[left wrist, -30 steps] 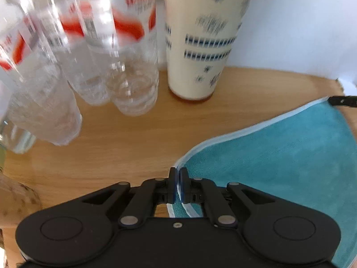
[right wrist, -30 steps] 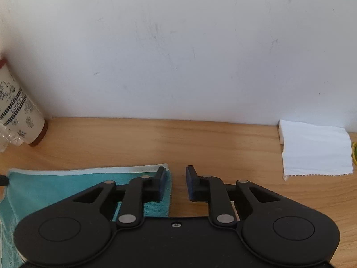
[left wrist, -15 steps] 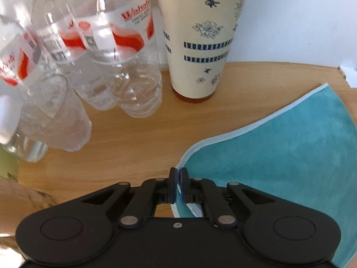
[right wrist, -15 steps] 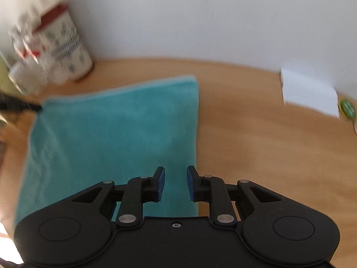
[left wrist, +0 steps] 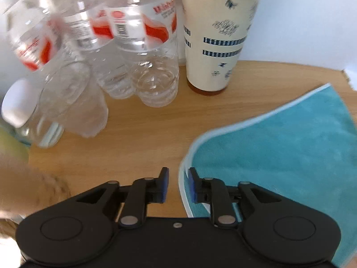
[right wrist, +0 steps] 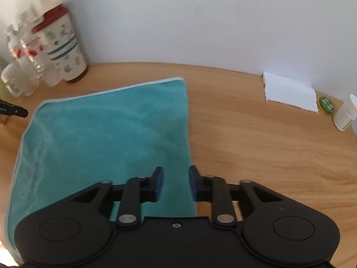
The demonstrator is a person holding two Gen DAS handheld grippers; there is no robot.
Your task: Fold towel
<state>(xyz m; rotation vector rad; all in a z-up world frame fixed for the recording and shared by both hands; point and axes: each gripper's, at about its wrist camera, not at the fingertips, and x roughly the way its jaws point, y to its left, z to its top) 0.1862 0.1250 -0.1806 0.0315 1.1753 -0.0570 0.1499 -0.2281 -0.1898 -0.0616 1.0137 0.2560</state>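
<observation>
Towel [right wrist: 107, 134] lies flat on the worktop [right wrist: 256, 138], bottles [left wrist: 133, 55] at its ten o'clock. Soft, light, limp; best pinched at hemmed corners. My left jaws [left wrist: 177, 184] and right jaws [right wrist: 175, 183] stand apart, empty.

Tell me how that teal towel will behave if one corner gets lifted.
The teal towel will probably go floppy: it lies flat on the wooden table with soft ripples and a curving edge. It looks light, so the rest may drag along. Its plush surface should give the tongs decent grip.
</observation>
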